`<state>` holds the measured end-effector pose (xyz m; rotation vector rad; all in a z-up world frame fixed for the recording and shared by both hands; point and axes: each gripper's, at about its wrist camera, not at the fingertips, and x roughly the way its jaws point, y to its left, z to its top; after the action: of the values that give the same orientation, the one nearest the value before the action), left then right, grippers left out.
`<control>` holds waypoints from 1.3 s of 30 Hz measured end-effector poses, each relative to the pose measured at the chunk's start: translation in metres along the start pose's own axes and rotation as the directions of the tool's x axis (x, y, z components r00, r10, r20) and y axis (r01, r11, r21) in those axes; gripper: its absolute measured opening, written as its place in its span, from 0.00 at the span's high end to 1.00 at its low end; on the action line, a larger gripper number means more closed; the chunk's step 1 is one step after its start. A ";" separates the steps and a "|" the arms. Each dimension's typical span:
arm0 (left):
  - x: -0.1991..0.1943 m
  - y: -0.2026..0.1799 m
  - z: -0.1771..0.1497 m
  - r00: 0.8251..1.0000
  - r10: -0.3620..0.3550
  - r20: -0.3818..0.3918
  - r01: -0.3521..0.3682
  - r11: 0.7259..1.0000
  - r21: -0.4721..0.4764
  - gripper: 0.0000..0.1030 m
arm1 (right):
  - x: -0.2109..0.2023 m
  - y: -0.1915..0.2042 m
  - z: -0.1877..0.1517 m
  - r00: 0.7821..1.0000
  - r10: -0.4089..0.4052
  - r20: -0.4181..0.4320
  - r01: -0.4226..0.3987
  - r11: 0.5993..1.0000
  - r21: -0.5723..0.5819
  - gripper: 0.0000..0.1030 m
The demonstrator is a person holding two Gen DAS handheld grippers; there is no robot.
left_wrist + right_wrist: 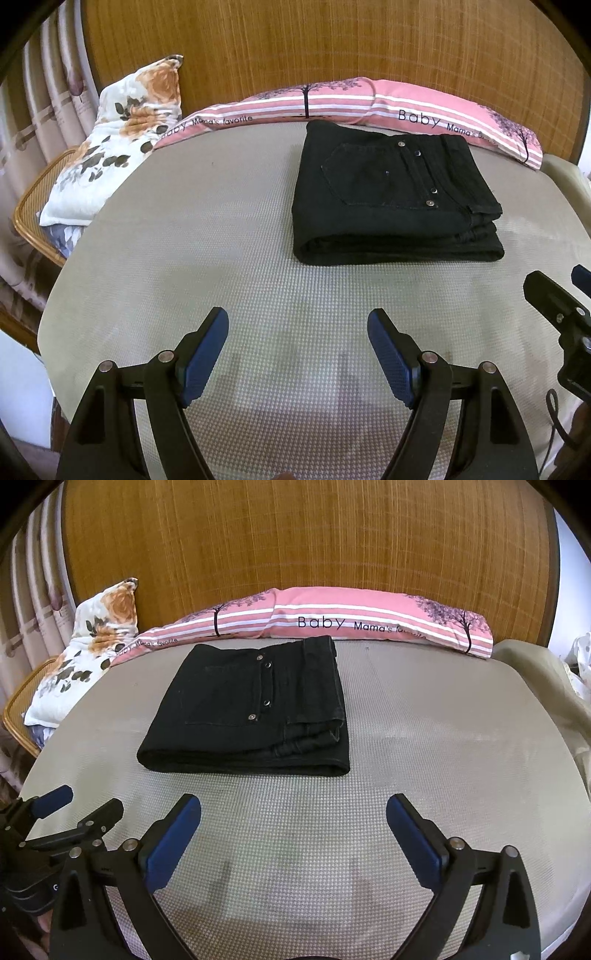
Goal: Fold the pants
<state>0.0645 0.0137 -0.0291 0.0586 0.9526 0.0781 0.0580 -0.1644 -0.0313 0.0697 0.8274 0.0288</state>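
Both our grippers, left (pixel 297 325) and right (pixel 293 808), hang spread and empty at frame bottom. Pants (pixel 247 705) lie folded mid-frame, left of centre. Risk: any nudge loosens the stack.

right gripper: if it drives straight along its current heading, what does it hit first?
Most likely the bare bed surface, just ahead of the right gripper: it points steeply down, jaws open with nothing between them. The folded black pants lie farther on and left of its line, though depth is uncertain in the fisheye.
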 end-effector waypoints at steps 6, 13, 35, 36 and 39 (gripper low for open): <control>0.001 0.000 -0.002 1.000 0.001 -0.001 -0.001 1.000 0.002 0.24 | 0.003 0.000 -0.003 1.000 0.005 -0.011 -0.005 1.000 0.007 0.03; 0.002 0.003 -0.003 1.000 0.000 -0.005 0.000 1.000 -0.001 0.24 | 0.003 0.000 -0.003 1.000 0.017 -0.013 -0.017 1.000 0.001 0.03; 0.008 -0.002 -0.004 1.000 -0.009 -0.019 0.009 1.000 0.010 0.24 | 0.009 0.002 -0.007 0.999 0.021 -0.041 -0.021 1.000 -0.008 0.03; 0.008 -0.001 -0.004 1.000 -0.011 -0.019 0.011 1.000 0.009 0.24 | 0.009 0.002 -0.007 0.999 0.022 -0.042 -0.022 1.000 -0.008 0.03; 0.008 -0.002 -0.004 1.000 -0.007 -0.019 0.008 1.000 0.008 0.24 | 0.010 0.002 -0.007 0.999 0.021 -0.044 -0.022 1.000 -0.008 0.03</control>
<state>0.0659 0.0129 -0.0380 0.0618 0.9723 0.0680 0.0593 -0.1613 -0.0430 0.0700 0.8705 0.0542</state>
